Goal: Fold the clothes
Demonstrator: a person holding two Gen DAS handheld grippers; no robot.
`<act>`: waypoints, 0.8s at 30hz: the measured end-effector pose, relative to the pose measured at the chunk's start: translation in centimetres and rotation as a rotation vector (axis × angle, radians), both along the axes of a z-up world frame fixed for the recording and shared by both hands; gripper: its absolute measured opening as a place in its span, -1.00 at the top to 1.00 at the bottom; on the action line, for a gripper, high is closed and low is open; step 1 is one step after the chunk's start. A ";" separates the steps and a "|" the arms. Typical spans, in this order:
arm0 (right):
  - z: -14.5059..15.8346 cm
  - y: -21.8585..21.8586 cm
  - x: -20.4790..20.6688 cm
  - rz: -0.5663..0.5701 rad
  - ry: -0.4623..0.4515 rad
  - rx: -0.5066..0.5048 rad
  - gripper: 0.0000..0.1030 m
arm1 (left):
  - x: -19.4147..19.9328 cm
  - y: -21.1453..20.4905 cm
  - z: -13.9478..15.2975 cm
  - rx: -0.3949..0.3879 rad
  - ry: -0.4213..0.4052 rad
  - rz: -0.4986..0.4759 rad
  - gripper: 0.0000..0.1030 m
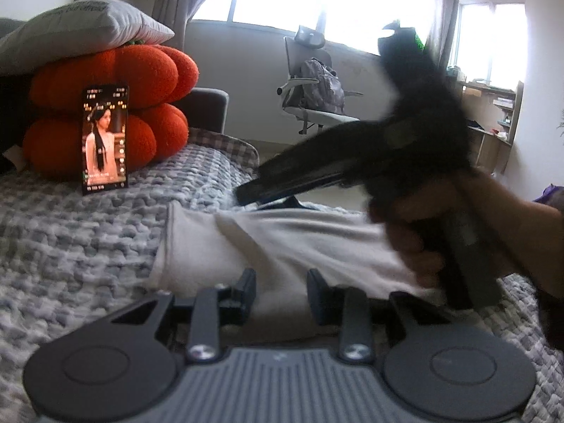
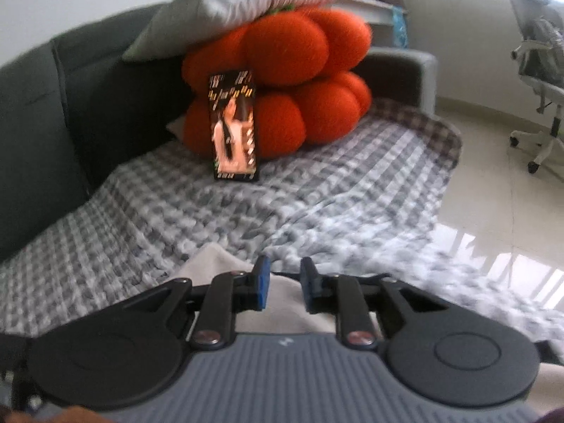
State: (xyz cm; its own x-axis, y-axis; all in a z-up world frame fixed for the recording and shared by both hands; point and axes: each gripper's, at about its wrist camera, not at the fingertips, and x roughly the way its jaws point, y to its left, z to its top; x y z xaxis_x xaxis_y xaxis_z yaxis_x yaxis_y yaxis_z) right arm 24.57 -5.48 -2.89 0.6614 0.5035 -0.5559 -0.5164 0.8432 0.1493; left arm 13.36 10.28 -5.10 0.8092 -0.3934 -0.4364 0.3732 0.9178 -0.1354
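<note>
Both the left gripper (image 1: 281,290) and right gripper (image 2: 284,285) hover spread over the partly folded beige garment (image 1: 282,243), folds apparently remaining

the blanket (image 2: 317,197) is bumpy knitted cloth. on it, the cream garment (image 1: 282,246) is smooth soft cloth, the orange cushions (image 2: 292,81) fuzzy, the phone (image 2: 234,125) shiny glass.

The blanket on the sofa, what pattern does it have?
The blanket has a grey-and-white check, clearest in the right wrist view.
</note>
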 end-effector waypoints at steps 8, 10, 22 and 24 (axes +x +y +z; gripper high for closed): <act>0.5 -5.0 -2.9 -0.048 -0.054 -0.073 0.52 | 3.2 -0.6 0.9 0.066 0.015 0.036 0.35; 0.0 -5.8 -3.2 -0.063 -0.059 -0.104 0.52 | 4.2 -0.5 0.4 0.094 0.029 0.057 0.35; -3.4 -16.0 -3.4 -0.221 -0.015 -0.078 0.73 | 5.2 2.0 -1.2 0.082 0.043 0.074 0.35; -3.6 -17.5 -3.9 -0.241 -0.018 -0.091 0.73 | 5.0 2.4 -1.1 0.070 0.043 0.074 0.35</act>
